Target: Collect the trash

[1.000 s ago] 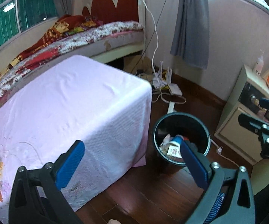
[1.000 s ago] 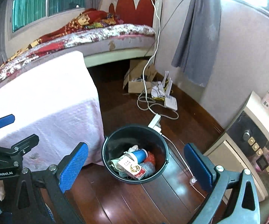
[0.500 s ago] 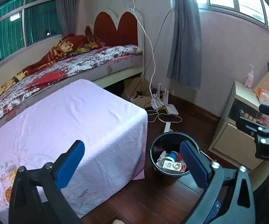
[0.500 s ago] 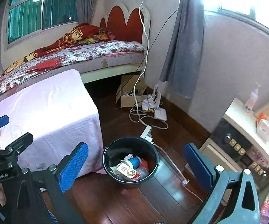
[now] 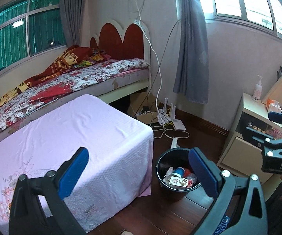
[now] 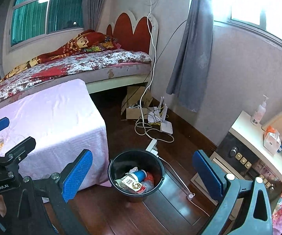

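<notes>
A black bucket [image 5: 161, 166] [image 6: 113, 168] stands on the wooden floor beside the pink-covered table. Inside it lie a blue cup [image 5: 179, 171] [image 6: 139, 175], a printed carton [image 5: 180, 181] [image 6: 131, 184] and crumpled wrappers. My left gripper [image 5: 139, 171] is open and empty, held high above the table corner and the bucket. My right gripper [image 6: 143, 173] is open and empty, high above the bucket. The right gripper also shows at the right edge of the left wrist view [image 5: 278, 135]. The left gripper shows at the left edge of the right wrist view [image 6: 4, 135].
A table with a pink cloth [image 5: 72, 137] [image 6: 52, 121] stands left of the bucket. A bed [image 5: 72, 82] lies behind it. Cables, a router [image 6: 165, 126] and a cardboard box [image 6: 136, 105] lie on the floor by the wall. A cream cabinet [image 6: 244, 146] stands right.
Both grippers have risen and pulled back from the bucket, so it looks smaller and more of the room shows. Both stay open and empty.
</notes>
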